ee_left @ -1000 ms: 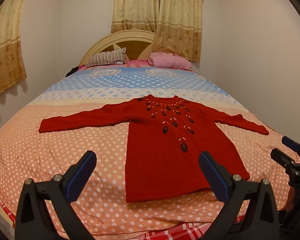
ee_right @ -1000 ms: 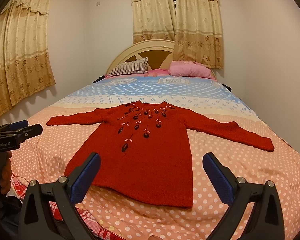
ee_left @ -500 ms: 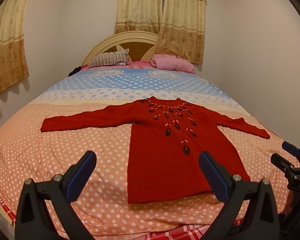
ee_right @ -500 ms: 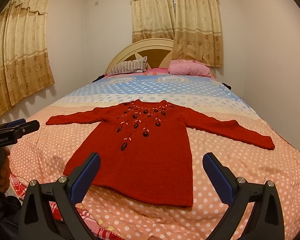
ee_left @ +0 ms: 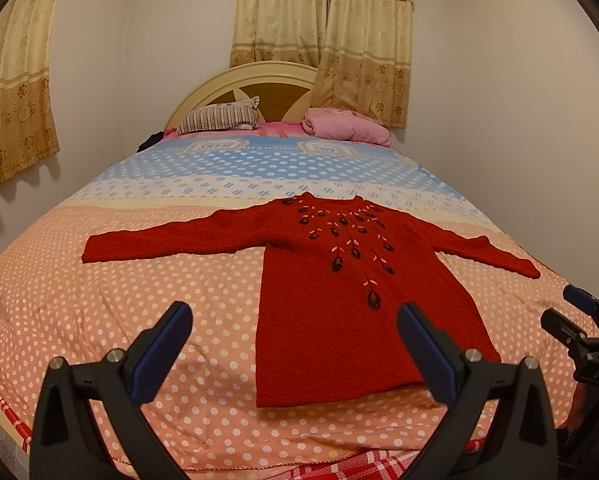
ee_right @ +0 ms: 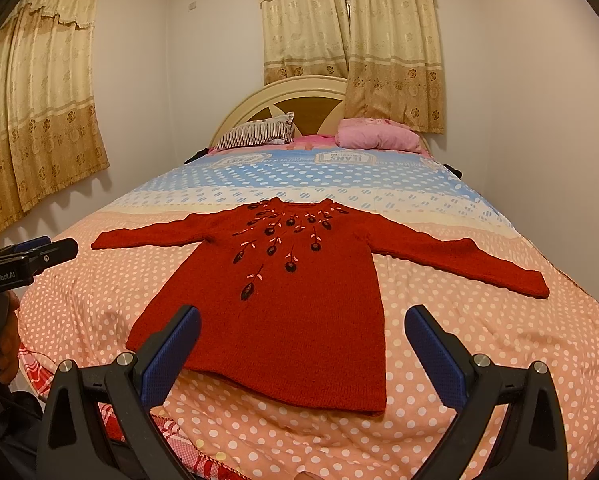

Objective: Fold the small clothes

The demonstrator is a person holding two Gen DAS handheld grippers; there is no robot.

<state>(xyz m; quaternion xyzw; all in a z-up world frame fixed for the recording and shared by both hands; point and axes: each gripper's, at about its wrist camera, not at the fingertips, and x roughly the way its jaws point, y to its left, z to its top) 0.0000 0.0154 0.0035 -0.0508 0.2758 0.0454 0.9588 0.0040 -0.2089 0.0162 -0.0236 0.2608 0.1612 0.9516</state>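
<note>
A small red knitted sweater (ee_left: 339,304) with dark embroidered flowers lies flat, front up, sleeves spread, on the polka-dot bed cover (ee_left: 139,304); it also shows in the right wrist view (ee_right: 295,312). My left gripper (ee_left: 293,348) is open and empty, held above the bed's foot, before the hem's left part. My right gripper (ee_right: 301,348) is open and empty, before the hem's right part. The right gripper also shows at the left wrist view's right edge (ee_left: 579,320); the left one at the right wrist view's left edge (ee_right: 31,256).
A striped pillow (ee_left: 219,120) and a pink pillow (ee_left: 347,128) lie by the curved headboard (ee_left: 251,84). Walls stand close on both sides, with curtains (ee_right: 39,120) on the left and behind the headboard. A red checked sheet (ee_left: 359,466) shows at the bed's foot.
Both grippers have drifted slightly, so the sweater sits a little lower and more to the right in the left wrist view. The sweater itself has not moved.
</note>
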